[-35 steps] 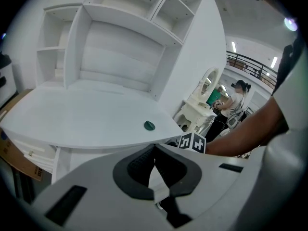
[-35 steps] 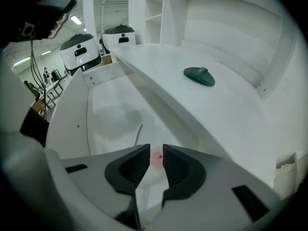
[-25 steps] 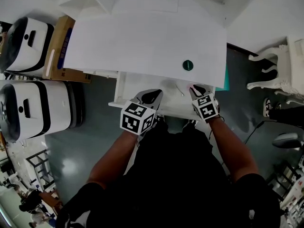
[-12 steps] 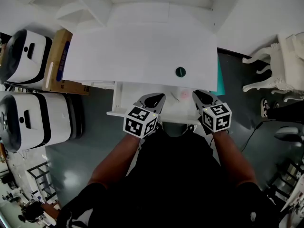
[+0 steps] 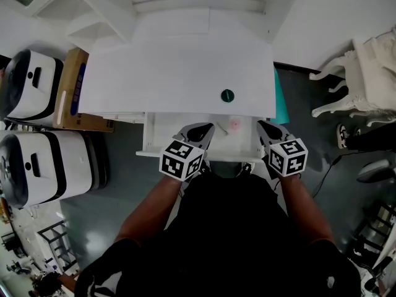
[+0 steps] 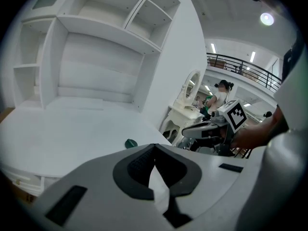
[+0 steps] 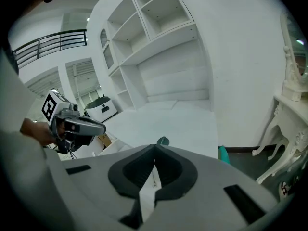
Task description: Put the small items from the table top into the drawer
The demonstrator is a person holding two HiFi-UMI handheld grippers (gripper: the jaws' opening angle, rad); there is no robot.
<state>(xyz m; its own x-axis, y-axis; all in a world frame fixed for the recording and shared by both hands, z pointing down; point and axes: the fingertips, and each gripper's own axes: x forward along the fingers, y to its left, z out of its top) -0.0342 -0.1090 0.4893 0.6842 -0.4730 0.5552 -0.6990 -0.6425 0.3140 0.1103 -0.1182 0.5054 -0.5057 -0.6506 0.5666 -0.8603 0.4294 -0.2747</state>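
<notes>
The left gripper (image 5: 199, 129) is held over the open drawer (image 5: 150, 138), jaws shut on nothing. A green disc (image 5: 228, 95) lies on the table top (image 5: 179, 60) at its one o'clock. The right gripper (image 5: 266, 127) is seen with jaws just drawn closed, likewise empty.

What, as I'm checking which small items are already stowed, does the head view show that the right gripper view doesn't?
Only the head view shows the pink item lying in the open drawer below the table's edge. Only the right gripper view shows the open shelf compartments behind the table and a railing higher up. Both show the green round item on the white table top, and the left claw.
</notes>
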